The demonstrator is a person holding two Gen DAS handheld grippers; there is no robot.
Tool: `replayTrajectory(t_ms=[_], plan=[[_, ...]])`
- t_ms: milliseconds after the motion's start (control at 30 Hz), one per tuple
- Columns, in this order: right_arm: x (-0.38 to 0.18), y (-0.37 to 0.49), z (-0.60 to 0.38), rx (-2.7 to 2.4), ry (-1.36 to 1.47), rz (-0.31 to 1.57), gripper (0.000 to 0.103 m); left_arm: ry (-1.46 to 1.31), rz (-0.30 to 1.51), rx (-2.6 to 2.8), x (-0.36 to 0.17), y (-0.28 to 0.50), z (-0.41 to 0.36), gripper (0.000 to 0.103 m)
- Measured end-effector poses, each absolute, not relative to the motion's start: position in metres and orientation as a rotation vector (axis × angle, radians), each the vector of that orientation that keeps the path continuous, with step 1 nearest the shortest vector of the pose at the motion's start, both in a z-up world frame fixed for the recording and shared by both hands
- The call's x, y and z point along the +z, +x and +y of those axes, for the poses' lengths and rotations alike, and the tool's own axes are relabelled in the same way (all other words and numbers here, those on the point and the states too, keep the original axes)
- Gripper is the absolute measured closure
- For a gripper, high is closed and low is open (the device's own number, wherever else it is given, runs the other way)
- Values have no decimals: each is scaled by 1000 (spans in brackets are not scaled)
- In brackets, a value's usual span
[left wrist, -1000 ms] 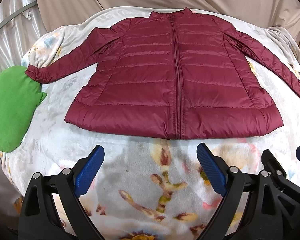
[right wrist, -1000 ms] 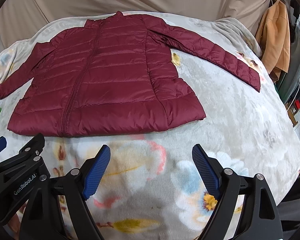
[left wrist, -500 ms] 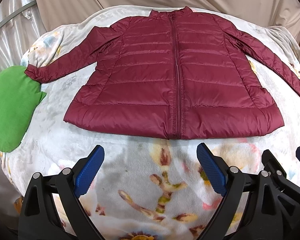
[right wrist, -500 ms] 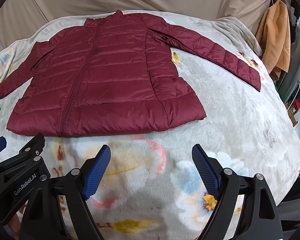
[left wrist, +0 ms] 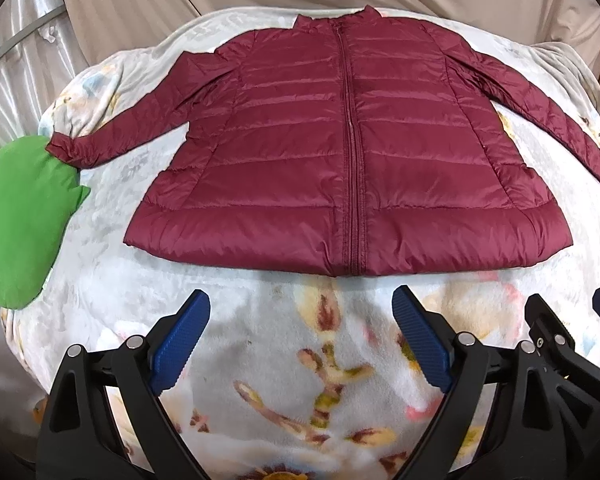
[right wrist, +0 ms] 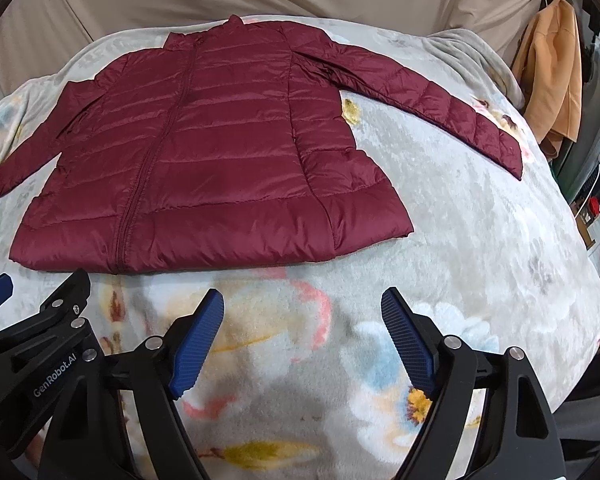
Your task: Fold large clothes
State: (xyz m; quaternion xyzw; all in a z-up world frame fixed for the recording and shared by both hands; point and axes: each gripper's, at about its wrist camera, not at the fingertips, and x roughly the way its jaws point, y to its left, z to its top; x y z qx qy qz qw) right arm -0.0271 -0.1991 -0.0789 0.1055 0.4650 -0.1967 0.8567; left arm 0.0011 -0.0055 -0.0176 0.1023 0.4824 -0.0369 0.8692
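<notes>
Jaws released on both the left gripper (left wrist: 300,334) and right gripper (right wrist: 302,332), near the hem of the flat, zipped maroon jacket (left wrist: 352,152) on the floral blanket (right wrist: 480,248).

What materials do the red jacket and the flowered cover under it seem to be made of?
Jacket: probably thin nylon or polyester shell, slightly glossy, with padded horizontal quilted bands, so likely down or synthetic fill. Flowered cover: apparently soft fleece; matte, fuzzy nap.

A home bedroom: floral blanket (right wrist: 480,240) over a bed, orange garment (right wrist: 556,64) hanging nearby.
</notes>
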Motion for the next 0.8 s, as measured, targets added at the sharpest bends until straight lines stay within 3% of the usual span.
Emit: replayTrajectory(t_ms=[200,633,800], plan=[[-80,-17,-237,-365,276,955,23,114,1095,-100,-20,24,1,13],[-106,-6,-574,-843,715,719,23,61,948,64,-9,106,32,13],[-133,-13,-642,-938,842,663,23,32,952,119,-15,138,47,13]])
